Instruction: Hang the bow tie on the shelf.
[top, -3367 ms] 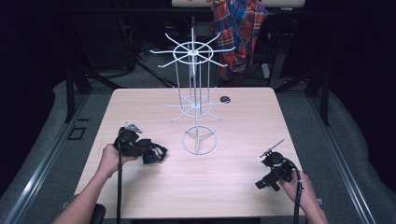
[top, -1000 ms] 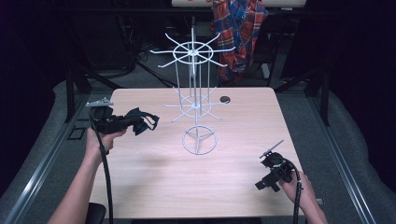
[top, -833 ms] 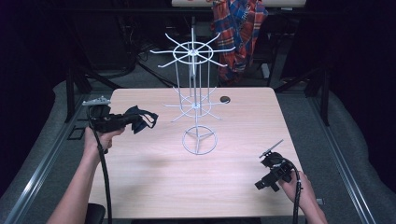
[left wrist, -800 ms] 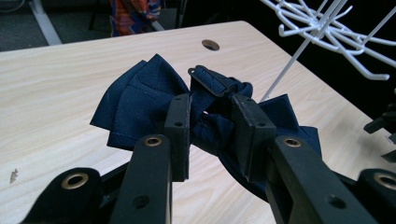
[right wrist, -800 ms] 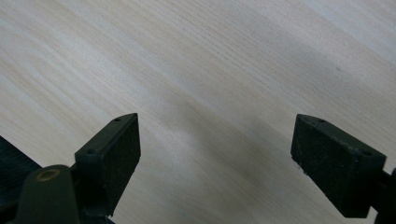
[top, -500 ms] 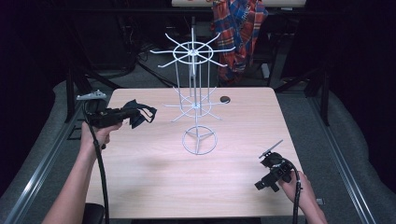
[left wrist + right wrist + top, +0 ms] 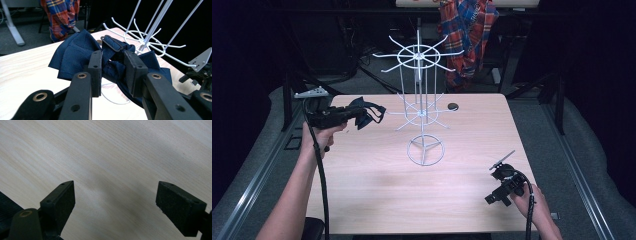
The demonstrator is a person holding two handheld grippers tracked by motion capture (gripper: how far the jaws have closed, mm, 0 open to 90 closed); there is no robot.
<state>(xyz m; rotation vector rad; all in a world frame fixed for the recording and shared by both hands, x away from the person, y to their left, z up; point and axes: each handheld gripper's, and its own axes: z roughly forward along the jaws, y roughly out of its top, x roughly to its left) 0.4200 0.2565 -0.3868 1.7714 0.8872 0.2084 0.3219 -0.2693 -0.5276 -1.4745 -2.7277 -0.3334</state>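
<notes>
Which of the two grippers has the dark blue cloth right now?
The left gripper, shut on the dark blue bow-tie-like cloth near the white wire rack; the right gripper is open over bare table.

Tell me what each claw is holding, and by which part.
The left claw is shut on the navy bow tie, pinching its bunched middle near the strap. The right claw stands open over the table, holding nothing.
</notes>
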